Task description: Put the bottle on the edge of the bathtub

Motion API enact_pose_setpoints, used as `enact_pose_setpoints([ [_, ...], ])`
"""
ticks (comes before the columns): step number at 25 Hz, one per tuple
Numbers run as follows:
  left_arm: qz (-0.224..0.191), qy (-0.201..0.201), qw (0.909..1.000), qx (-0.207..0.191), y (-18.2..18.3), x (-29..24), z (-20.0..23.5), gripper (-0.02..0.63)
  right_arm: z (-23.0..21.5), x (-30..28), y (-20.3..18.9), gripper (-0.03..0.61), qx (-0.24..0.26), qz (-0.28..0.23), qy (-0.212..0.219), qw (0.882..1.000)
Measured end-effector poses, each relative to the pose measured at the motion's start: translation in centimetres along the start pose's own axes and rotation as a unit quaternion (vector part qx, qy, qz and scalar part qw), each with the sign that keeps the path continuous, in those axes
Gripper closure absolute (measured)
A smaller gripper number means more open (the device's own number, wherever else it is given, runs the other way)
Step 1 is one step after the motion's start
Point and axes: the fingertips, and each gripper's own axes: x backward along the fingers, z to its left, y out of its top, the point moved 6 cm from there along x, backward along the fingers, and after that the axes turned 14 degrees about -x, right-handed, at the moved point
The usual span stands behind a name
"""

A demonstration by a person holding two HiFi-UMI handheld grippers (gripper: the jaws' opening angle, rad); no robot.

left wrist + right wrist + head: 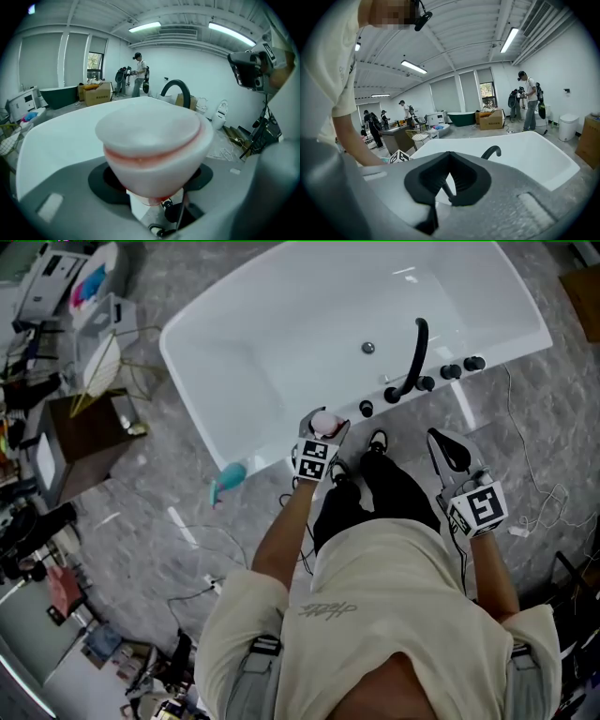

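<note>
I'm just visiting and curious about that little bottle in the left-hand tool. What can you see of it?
The bottle is white and plastic-looking, with a broad round cap and a pinkish-red seam beneath the lid. It sits cap up between the jaws of the left gripper, which grip its sides at the near rim of the white bathtub. Whether its base touches the rim cannot be seen.

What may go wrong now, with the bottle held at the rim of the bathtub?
1. The bathtub rim looks narrow here: if the left tool releases the bottle off-centre, it may tip into the tub or onto the floor.
2. The black knob stands close beside the bottle; a sideways move might bump it.
</note>
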Motion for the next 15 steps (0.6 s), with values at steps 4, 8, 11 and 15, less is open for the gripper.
enact_pose_setpoints([
  [4,0.011,0.004,0.9996,-0.026,-0.2,-1.1,-0.1,0.313,-0.9,-1.1,0.6,0.577,-0.005,0.009,0.007,1.0],
  [8,0.015,0.008,0.9993,-0.033,-0.2,-2.1,0.1,0.313,-1.8,-2.1,0.9,0.577,-0.008,0.017,0.013,1.0],
  [11,0.015,0.006,0.9988,-0.046,-0.2,-2.4,-0.2,0.311,-2.3,-2.4,0.9,0.578,-0.009,0.026,0.016,0.999],
  [15,0.017,0.013,0.9974,-0.069,-0.3,-2.9,-0.9,0.31,-3.1,-2.6,1.0,0.577,-0.01,0.03,0.016,0.999],
])
